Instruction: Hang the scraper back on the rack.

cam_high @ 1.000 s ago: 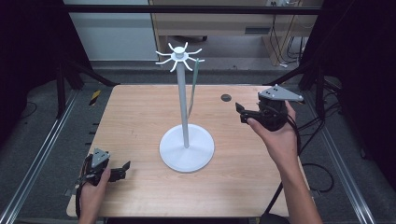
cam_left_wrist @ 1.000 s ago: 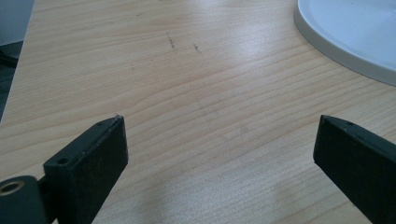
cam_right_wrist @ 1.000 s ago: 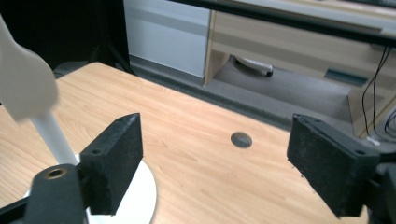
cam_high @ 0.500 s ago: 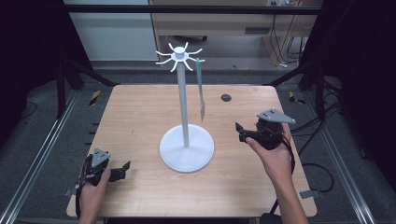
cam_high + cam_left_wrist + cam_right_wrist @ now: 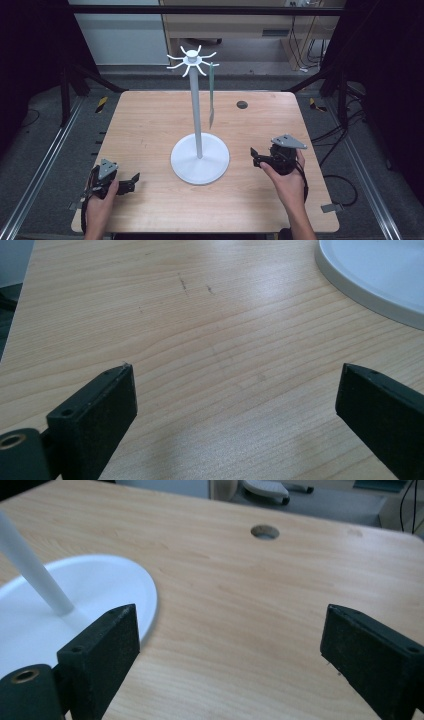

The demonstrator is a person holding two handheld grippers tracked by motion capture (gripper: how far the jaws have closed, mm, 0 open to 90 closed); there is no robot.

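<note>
A light wooden table (image 5: 150, 125) with a round cable hole (image 5: 242, 104) stands on grey floor (image 5: 45, 150). Behind it sit a wooden desk (image 5: 225, 25) and trailing cables (image 5: 310, 50). Black frame bars (image 5: 200, 9) surround it.

Lighting, as you see it: table (image 5: 150, 125) evenly lit from overhead, w/ surroundings in the high view falling to near black. Soft shadow beside the white stand base (image 5: 200, 160). Broad pale glare on the wood in the left gripper view, approx. centre. Both gripper views: near jaws slightly soft, far background blurred; high view a bit grainy, low res.
</note>
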